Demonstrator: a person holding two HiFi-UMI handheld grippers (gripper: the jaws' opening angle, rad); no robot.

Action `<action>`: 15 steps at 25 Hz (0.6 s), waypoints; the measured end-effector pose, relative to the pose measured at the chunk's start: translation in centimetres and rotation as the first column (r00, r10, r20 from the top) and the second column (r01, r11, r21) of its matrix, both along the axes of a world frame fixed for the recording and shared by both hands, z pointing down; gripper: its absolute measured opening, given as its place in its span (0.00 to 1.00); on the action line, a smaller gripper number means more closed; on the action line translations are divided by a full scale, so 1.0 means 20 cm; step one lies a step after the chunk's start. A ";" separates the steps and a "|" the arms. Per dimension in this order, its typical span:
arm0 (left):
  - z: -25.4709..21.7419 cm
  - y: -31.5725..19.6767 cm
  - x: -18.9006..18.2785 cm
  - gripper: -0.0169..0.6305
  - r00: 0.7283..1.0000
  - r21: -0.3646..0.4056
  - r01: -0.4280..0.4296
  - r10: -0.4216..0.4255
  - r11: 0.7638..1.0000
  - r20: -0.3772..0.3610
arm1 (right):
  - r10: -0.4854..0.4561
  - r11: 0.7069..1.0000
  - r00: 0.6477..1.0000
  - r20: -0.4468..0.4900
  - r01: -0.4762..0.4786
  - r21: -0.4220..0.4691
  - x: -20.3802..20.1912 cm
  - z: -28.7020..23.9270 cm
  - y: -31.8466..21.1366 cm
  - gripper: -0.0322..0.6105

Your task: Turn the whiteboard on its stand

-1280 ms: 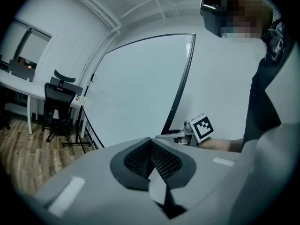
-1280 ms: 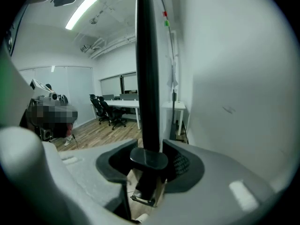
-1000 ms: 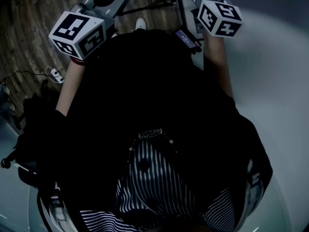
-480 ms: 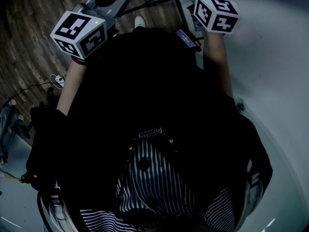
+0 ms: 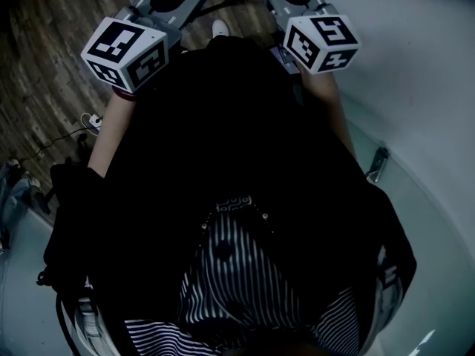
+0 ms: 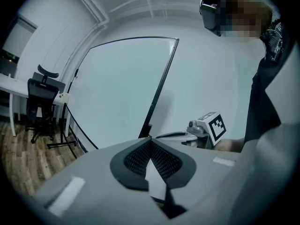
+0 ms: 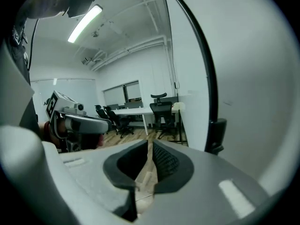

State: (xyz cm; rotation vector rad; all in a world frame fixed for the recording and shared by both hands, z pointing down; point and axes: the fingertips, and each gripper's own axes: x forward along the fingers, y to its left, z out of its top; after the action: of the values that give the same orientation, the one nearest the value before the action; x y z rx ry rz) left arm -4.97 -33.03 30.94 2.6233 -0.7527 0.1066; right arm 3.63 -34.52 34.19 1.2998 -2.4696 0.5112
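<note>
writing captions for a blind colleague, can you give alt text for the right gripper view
The right gripper points past the black-framed edge of the whiteboard, which fills the right side; its jaws are closing, a narrow gap left and nothing between them. The left gripper is at the left, with a desk and office chairs behind.

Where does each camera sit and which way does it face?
Left gripper view: rides left gripper, jaws shut; faces black-framed white whiteboard; dark-clothed torso at right.
Right gripper view: rides right gripper, jaws closing on nothing; faces whiteboard's edge.
Head view: on the head, looks down at torso and both grippers.
Both gripper views show the other gripper.
</note>
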 end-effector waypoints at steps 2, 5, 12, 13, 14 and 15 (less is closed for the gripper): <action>0.02 0.05 -0.05 0.03 1.000 -0.005 0.021 -0.021 1.000 -0.003 | -0.040 0.999 0.999 0.021 0.040 0.004 -0.10 0.01 0.07 0.11; 0.03 0.12 -0.18 0.03 0.998 -0.019 0.063 -0.064 0.998 -0.016 | -0.114 0.993 0.993 0.030 0.114 -0.005 -0.27 0.04 0.16 0.11; -0.11 0.41 -0.40 0.03 0.980 0.004 0.189 -0.189 0.982 -0.055 | -0.290 0.957 0.956 0.047 0.290 0.009 -0.62 -0.08 0.44 0.11; -0.12 0.45 -0.40 0.03 0.976 0.010 0.212 -0.211 0.977 -0.061 | -0.311 0.950 0.949 0.047 0.311 0.021 -0.62 -0.09 0.47 0.11; -0.11 0.47 -0.39 0.03 0.971 0.018 0.231 -0.229 0.973 -0.064 | -0.329 0.944 0.943 0.046 0.327 0.031 -0.61 -0.10 0.48 0.11; -0.10 0.48 -0.38 0.03 0.968 0.022 0.244 -0.243 0.969 -0.062 | -0.342 0.939 0.939 0.046 0.340 0.038 -0.60 -0.10 0.48 0.11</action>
State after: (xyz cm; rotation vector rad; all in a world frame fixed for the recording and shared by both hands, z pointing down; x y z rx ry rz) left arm -12.51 -23.52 28.84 2.5251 -1.0551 -0.0519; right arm -8.27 -24.93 32.14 0.8450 -2.6758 0.4249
